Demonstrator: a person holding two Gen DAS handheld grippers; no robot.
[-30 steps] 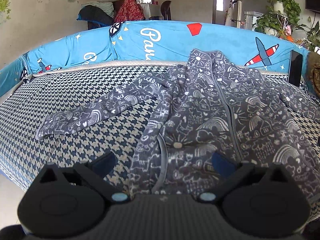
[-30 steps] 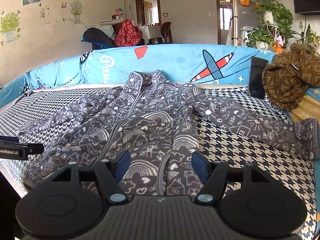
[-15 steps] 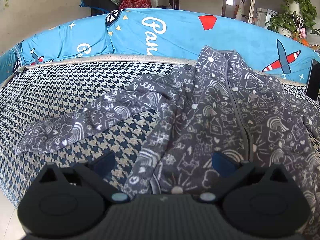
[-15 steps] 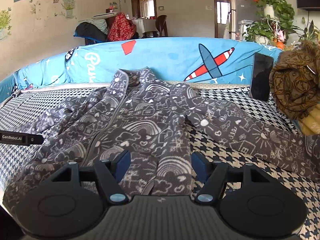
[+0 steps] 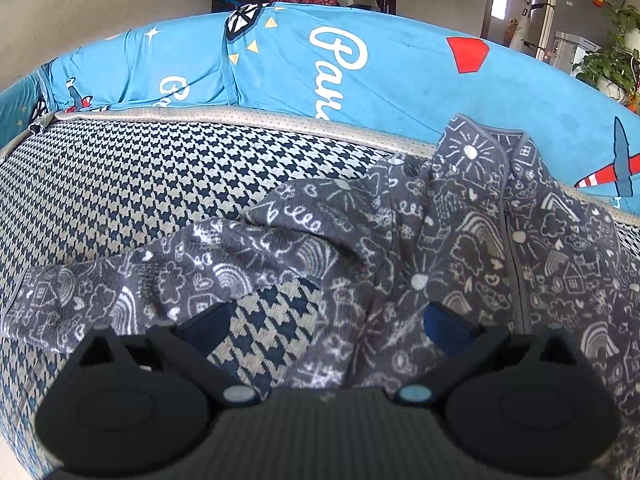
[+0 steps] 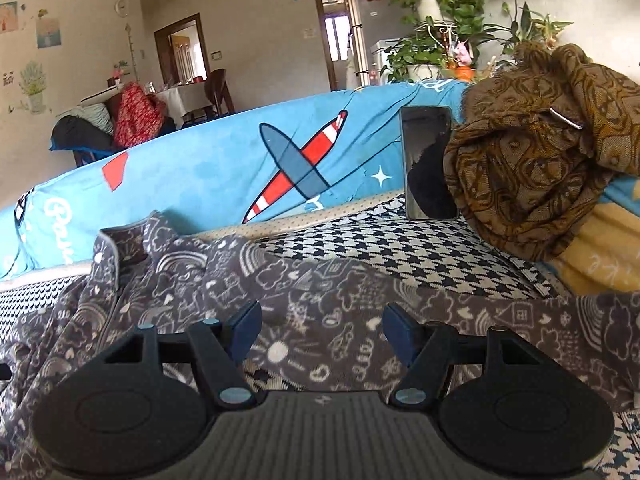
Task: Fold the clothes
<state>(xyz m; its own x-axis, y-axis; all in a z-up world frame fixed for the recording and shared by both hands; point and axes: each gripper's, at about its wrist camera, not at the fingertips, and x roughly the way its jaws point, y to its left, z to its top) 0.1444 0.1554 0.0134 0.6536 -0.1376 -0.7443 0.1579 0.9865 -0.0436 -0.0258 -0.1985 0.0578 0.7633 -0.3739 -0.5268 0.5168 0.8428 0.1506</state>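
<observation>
Here both jaws gape (nothing gripped) above the grey jacket (image 5: pixel 460 248).

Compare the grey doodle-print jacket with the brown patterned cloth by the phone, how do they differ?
The grey jacket lies spread flat across the houndstooth seat; the brown cloth sits bunched in a heap at the sofa's end. The grey jacket carries white doodles of rainbows and suns; the brown cloth has a dark swirling pattern. Both are unfolded, and neither is held.

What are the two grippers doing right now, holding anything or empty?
Left gripper: jaws open, nothing held, over the grey jacket.
Right gripper: jaws open, nothing held, over the jacket's sleeve.
</observation>
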